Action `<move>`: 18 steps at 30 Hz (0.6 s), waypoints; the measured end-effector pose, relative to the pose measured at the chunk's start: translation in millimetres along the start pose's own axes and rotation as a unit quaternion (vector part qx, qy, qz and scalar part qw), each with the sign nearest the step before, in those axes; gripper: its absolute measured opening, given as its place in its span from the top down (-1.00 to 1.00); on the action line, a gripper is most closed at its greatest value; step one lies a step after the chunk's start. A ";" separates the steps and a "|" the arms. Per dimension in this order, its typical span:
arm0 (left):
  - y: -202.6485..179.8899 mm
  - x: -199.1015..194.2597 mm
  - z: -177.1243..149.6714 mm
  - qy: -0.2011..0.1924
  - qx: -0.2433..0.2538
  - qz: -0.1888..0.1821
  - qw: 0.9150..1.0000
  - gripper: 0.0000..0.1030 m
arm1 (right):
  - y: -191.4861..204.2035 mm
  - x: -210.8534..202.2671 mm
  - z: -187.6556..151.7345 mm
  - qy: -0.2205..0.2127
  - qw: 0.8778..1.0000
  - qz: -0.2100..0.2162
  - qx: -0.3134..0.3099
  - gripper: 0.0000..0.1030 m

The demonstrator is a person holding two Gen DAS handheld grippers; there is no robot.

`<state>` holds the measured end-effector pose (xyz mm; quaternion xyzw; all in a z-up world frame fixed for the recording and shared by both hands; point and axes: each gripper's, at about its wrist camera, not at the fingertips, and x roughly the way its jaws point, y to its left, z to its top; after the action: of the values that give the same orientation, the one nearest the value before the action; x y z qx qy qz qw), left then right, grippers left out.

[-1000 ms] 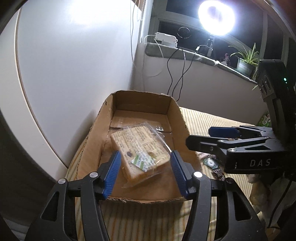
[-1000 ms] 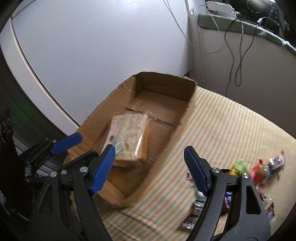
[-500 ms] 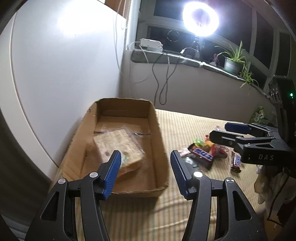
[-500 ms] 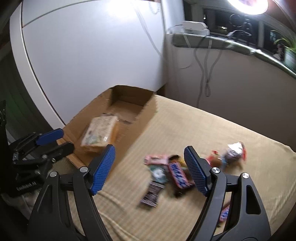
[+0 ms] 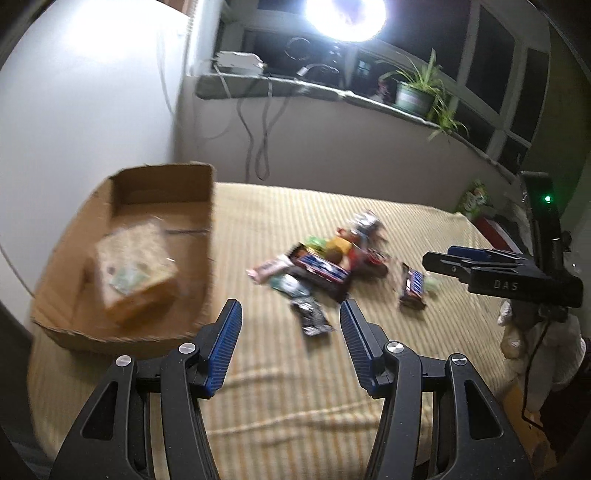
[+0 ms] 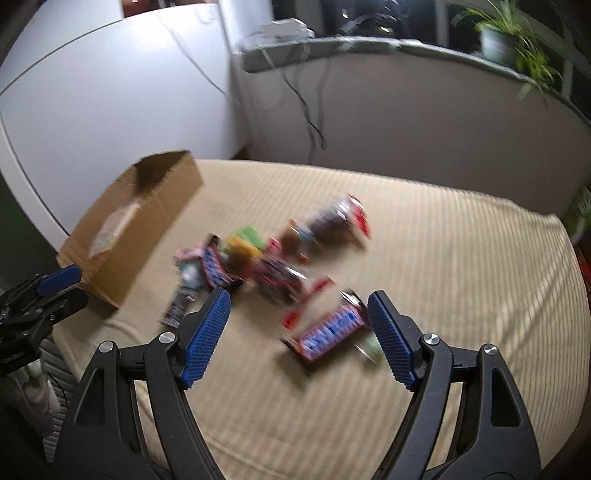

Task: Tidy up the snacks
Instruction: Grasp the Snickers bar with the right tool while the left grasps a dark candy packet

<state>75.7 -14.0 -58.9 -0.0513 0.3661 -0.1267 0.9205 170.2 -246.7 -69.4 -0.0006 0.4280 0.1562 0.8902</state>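
A shallow cardboard box (image 5: 122, 192) (image 6: 147, 206) stands at the left of a striped beige cloth, with a wrapped bread pack (image 5: 135, 266) lying inside it. A heap of small snack packets (image 5: 325, 258) (image 6: 266, 258) lies in the middle of the cloth. One candy bar (image 5: 412, 286) (image 6: 328, 332) lies apart to the right of the heap. My left gripper (image 5: 290, 332) is open and empty, hovering near the heap's front edge, over a dark foil packet (image 5: 314, 317). My right gripper (image 6: 297, 328) is open and empty above the lone candy bar; it also shows at the right (image 5: 465, 260) in the left wrist view.
A white wall panel (image 5: 85, 110) runs behind the box. The window ledge (image 5: 332, 92) carries a potted plant (image 5: 413, 96), a power strip and hanging cables. A bright ring lamp (image 5: 345, 14) glares above. The cloth-covered surface (image 6: 443, 258) stretches to the right of the heap.
Both grippers have swung right, away from the box and the bread pack, toward the snack heap. The box now sits at the left of both views. Neither gripper's opening changed.
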 end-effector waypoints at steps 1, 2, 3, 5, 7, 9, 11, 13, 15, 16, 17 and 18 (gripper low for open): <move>-2.9 3.2 -1.4 0.004 0.001 -0.003 1.000 -0.06 | -3.3 1.3 -3.1 0.003 1.000 -0.003 0.001 -0.55; -6.3 6.8 -2.9 0.009 0.001 -0.007 1.000 -0.06 | -7.3 4.1 -7.7 0.008 1.000 -0.010 0.003 -0.55; -9.2 9.7 -4.4 0.012 0.001 -0.010 1.000 -0.06 | -9.1 6.2 -10.7 0.012 1.000 -0.012 0.004 -0.55; -14.0 16.8 -7.5 0.022 0.002 -0.015 1.000 -0.06 | -14.1 11.1 -18.6 0.021 1.000 -0.009 0.008 -0.55; -17.7 22.7 -10.0 0.028 0.004 -0.017 0.999 -0.06 | -15.5 15.9 -21.9 0.027 1.000 -0.009 0.011 -0.54; -20.1 29.9 -11.5 0.036 0.004 -0.016 0.999 -0.06 | -15.1 21.3 -23.8 0.033 0.999 -0.005 0.011 -0.54; -20.1 36.9 -13.4 0.043 0.002 -0.015 0.999 -0.05 | -14.6 28.2 -24.3 0.042 0.999 0.004 0.016 -0.50; -19.4 43.9 -15.0 0.051 -0.001 -0.014 0.999 -0.01 | -14.8 35.0 -24.8 0.051 0.998 0.009 0.023 -0.44; -19.4 50.3 -17.0 0.059 -0.003 -0.015 0.998 0.01 | -16.3 41.7 -23.4 0.059 0.998 0.013 0.032 -0.43; -19.2 52.0 -17.7 0.061 -0.004 -0.015 0.998 0.02 | -16.4 44.4 -22.2 0.061 0.997 0.016 0.035 -0.43; -19.1 54.6 -18.3 0.064 -0.005 -0.015 0.998 0.03 | -16.9 45.9 -21.5 0.062 0.997 0.018 0.036 -0.43; -18.4 56.6 -18.7 0.067 -0.007 -0.015 0.998 0.06 | -17.4 47.9 -20.5 0.064 0.997 0.021 0.040 -0.43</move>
<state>98.9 -47.0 -106.4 -0.0550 0.4267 -0.1406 0.8917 187.5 -252.6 -121.2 0.0338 0.4898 0.1570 0.8569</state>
